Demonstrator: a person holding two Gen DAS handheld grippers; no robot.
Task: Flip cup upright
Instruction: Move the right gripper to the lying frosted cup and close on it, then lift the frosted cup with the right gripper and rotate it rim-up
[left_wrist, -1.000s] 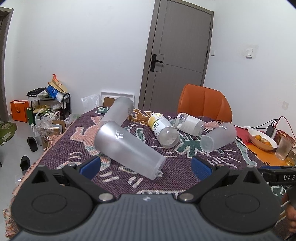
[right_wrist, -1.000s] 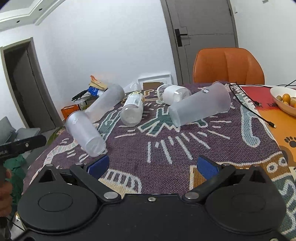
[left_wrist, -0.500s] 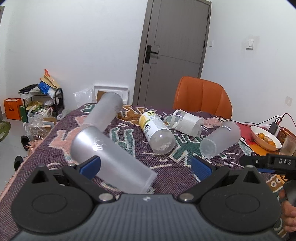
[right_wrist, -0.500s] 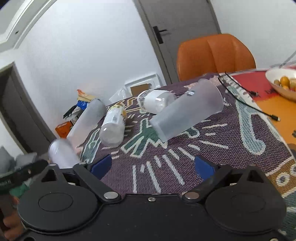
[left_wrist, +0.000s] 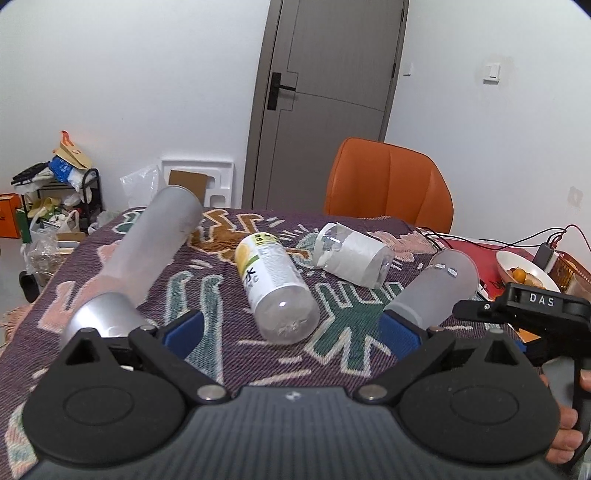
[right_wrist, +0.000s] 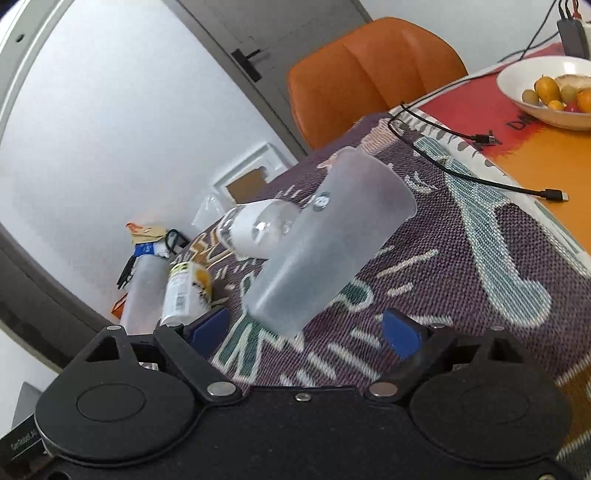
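Right wrist | frosted cup (right_wrist: 328, 240) on its side between spread right claw (right_wrist: 306, 328) fingers, untouched

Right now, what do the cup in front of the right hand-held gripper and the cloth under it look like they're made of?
Frosted cup: probably plastic, matte and translucent, since the pattern behind shows through only dimly. Tablecloth: woven textile, with a coarse visible weave and patterned yarns.

Tabletop (left_wrist: 207, 295) under a patterned cloth

Frosted cups (left_wrist: 432, 291) and bottles (left_wrist: 277, 291) lie on their sides; fruit bowl (left_wrist: 524, 273) at three o'clock.
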